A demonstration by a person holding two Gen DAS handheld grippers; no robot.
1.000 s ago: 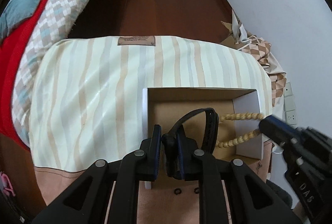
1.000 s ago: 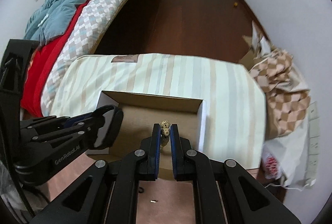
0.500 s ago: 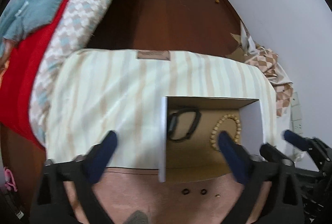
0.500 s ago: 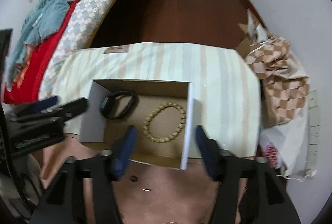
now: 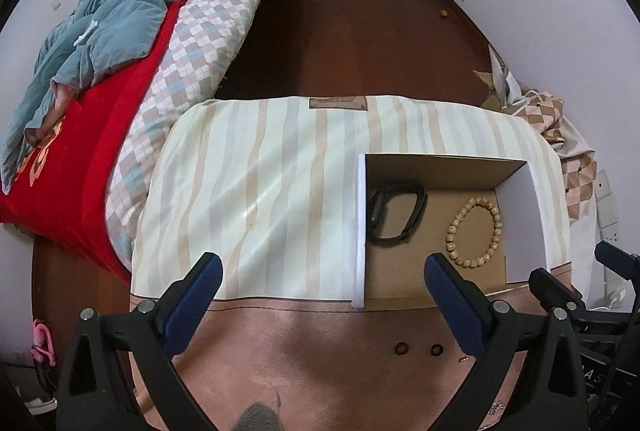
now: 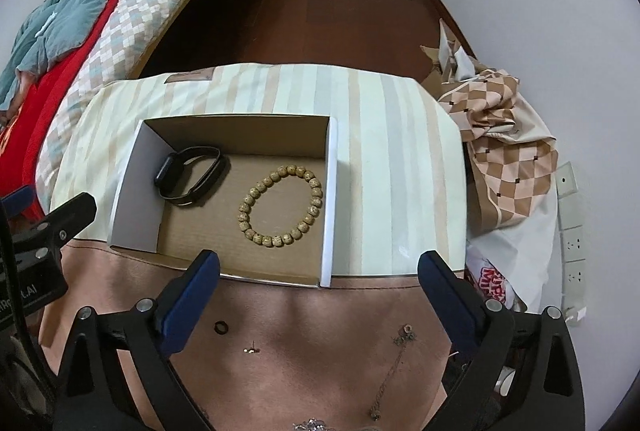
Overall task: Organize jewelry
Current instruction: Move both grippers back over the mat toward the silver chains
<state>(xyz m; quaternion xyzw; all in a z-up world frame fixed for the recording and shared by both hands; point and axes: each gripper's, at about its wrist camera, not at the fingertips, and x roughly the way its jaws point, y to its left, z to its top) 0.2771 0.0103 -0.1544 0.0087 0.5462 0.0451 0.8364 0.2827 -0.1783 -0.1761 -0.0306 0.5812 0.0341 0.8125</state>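
In the right wrist view an open cardboard box (image 6: 332, 199) sits left of the frame's middle on the striped cloth that covers the desk (image 6: 384, 159). Inside it the black wristband (image 6: 192, 175) lies in the upper left part of the floor, near the white side wall, and the wooden bead bracelet (image 6: 280, 207) lies flat as a ring to its right, apart from the band and close to the right wall. The right gripper (image 6: 316, 283) hangs above the box's near edge with its blue-padded jaws wide and still opening, nothing between them. The left gripper (image 5: 320, 291) shows in its own view with jaws fully apart and empty, over the seam where the striped cloth meets the pink mat (image 5: 320, 359). On that mat, at the lower part of the frames, lie two small dark rings (image 5: 418, 350), a tiny gold stud (image 6: 251, 350) and a thin chain (image 6: 390, 371).
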